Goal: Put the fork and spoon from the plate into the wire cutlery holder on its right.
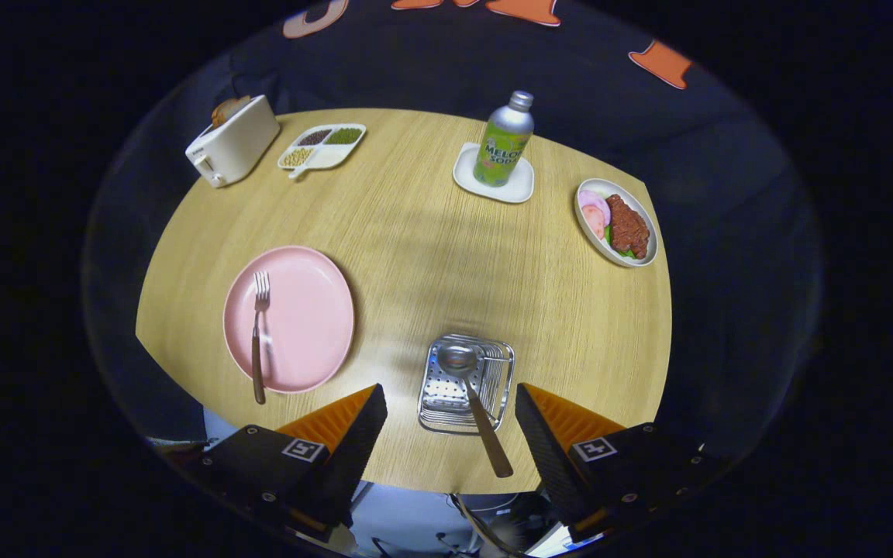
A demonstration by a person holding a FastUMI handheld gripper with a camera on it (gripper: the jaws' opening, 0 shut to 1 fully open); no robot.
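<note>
Tool: the tool (450, 403) hangs above the near edge of the round pale wooden surface (415, 232), its two fingers spread wide apart and gripping nothing.
Holder: the small silver wire cutlery holder (467, 381) sits low in the frame, in the gap between the fingers and just ahead of them.
Spoon: the metal spoon with a brown handle (471, 399) lies in the holder, bowl toward the far side, the handle sticking out over the holder's near rim and pointing down between the fingers; neither finger touches it.
Plate: the round pink plate (315, 318) rests at the lower left of the frame, to the left of the holder and well apart from it.
Fork: the metal fork with a brown handle (258, 333) lies on the left part of the plate, tines toward the far side, the handle end reaching past the plate's near rim.
Upper left: a white toaster (233, 143) with a slice of bread in its slot, and beside it a white divided tray (322, 147) holding beans and grains.
Upper middle: a silver and green drink bottle (504, 139) stands upright on a white square coaster (493, 182).
Right: a white oval dish (615, 222) carrying slices of meat and a bit of green.
Bottom edge: cables and pale floor show below the surface's near rim.
</note>
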